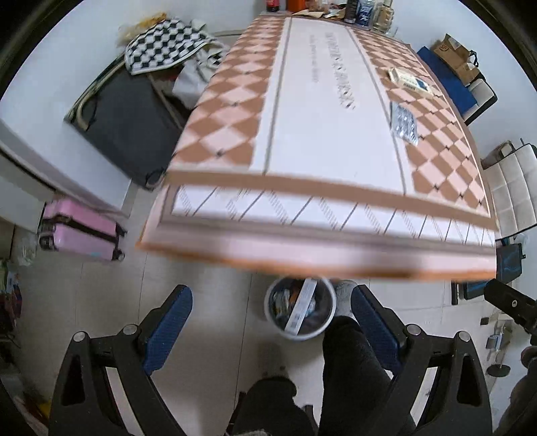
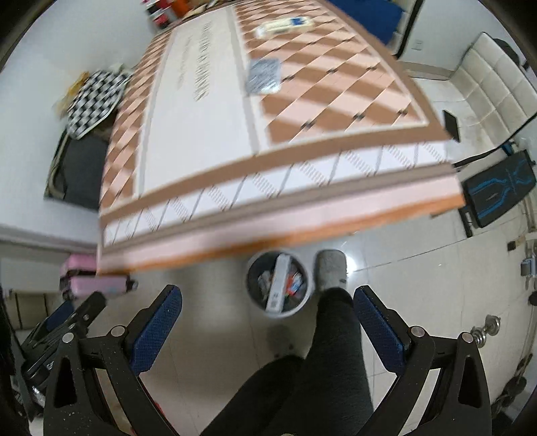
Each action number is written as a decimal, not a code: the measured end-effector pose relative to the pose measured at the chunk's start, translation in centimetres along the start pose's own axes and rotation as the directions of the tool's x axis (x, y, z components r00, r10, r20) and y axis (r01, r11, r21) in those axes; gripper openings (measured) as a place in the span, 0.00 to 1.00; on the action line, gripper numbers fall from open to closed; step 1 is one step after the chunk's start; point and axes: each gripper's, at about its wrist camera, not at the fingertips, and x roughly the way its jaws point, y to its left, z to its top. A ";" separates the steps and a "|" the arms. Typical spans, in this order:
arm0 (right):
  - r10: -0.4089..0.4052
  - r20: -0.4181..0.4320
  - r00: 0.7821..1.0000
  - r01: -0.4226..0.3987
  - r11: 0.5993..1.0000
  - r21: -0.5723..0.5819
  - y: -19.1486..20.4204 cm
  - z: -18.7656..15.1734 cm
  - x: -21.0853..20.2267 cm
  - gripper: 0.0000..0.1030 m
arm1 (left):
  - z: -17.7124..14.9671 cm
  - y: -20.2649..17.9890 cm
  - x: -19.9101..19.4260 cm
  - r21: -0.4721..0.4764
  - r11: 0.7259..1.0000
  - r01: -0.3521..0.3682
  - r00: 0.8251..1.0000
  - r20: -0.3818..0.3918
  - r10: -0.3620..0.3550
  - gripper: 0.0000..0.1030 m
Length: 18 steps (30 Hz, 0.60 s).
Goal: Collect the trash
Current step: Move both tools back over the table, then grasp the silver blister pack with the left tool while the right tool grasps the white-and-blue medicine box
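A round grey trash bin (image 1: 299, 308) stands on the floor under the table's near edge, holding a long white box and wrappers; it also shows in the right wrist view (image 2: 279, 284). On the checkered table (image 1: 302, 134) lie a silver blister pack (image 1: 404, 123) and a yellow-and-blue packet (image 1: 410, 82); both show in the right wrist view, the blister pack (image 2: 264, 76) and the packet (image 2: 285, 25). My left gripper (image 1: 272, 330) is open and empty above the floor by the bin. My right gripper (image 2: 268, 330) is open and empty, likewise near the bin.
The person's dark-trousered leg (image 2: 335, 335) and grey slipper (image 2: 330, 268) stand beside the bin. A pink suitcase (image 1: 80, 234) and a black suitcase (image 1: 127, 127) lie on the floor left. A white sofa (image 2: 496, 77) is right. Bottles and clutter (image 1: 362, 11) stand at the table's far end.
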 end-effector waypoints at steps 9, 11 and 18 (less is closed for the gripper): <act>-0.057 -0.069 0.996 0.063 0.993 0.095 -9.1 15.3 6.4 1.00 | 13.1 -11.0 5.4 0.057 0.998 0.035 0.998 -0.051 -0.032 0.94; -0.068 -0.088 0.994 0.077 0.992 0.098 -10.8 18.9 8.1 1.00 | 16.3 -14.3 7.8 0.088 0.995 0.043 0.996 -0.086 -0.035 0.93; -0.082 -0.170 0.982 0.087 0.996 0.024 -14.1 29.7 12.8 1.00 | 23.4 -22.7 16.3 0.217 0.975 0.057 0.980 -0.197 -0.014 0.93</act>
